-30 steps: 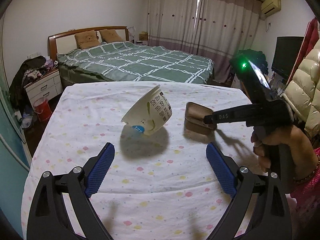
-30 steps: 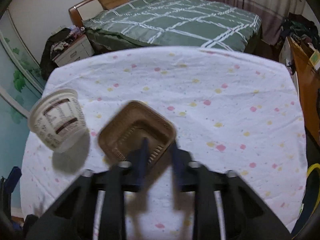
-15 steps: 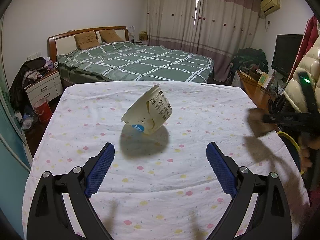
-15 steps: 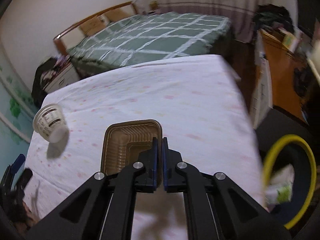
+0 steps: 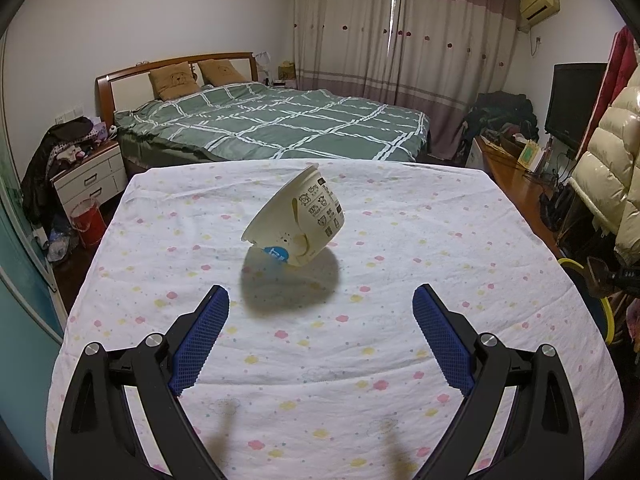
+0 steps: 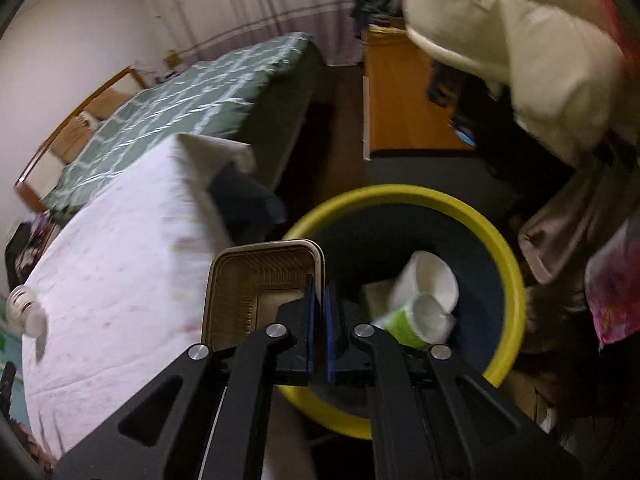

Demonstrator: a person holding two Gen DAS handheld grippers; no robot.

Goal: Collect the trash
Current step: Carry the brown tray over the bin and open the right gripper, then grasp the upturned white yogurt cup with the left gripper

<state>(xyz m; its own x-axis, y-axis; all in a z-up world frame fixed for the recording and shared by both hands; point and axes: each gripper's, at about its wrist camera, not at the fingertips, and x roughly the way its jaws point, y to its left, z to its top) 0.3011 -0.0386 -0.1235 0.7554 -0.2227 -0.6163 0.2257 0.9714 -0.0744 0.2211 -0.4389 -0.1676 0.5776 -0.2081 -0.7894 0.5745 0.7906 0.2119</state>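
Trash for this task is in two places. Your right claw [image 6: 319,300] is closed tight on the rim of a brown plastic tray [image 6: 256,288], with one blue pad on each side of the tray's right wall. You hold the tray in the air, beside the corner of the bench [image 6: 120,264] and at the near left edge of the yellow-rimmed bin [image 6: 508,264]. The tray partly covers the left rim of the bin in the right wrist view. Inside the bin lie a white cup [image 6: 430,280] and a green and white cup [image 6: 416,318], touching each other.

Your left claw [image 5: 320,324] is wide open and holds nothing. Its two blue pads [image 5: 200,336] stand well apart above the flowered cloth of the bench [image 5: 400,360]. Ahead of them, near the middle of the bench, a white paper bowl [image 5: 298,220] with printed marks is tilted on its side, its mouth turned to the left and down, and a dark shadow lies under it. The bowl is between the lines of the two fingers but not touching them. In the right wrist view this bowl [image 6: 24,308] shows small and blurred at the far left edge.

Behind the bench stands a bed [image 5: 280,128] with a green checked cover.
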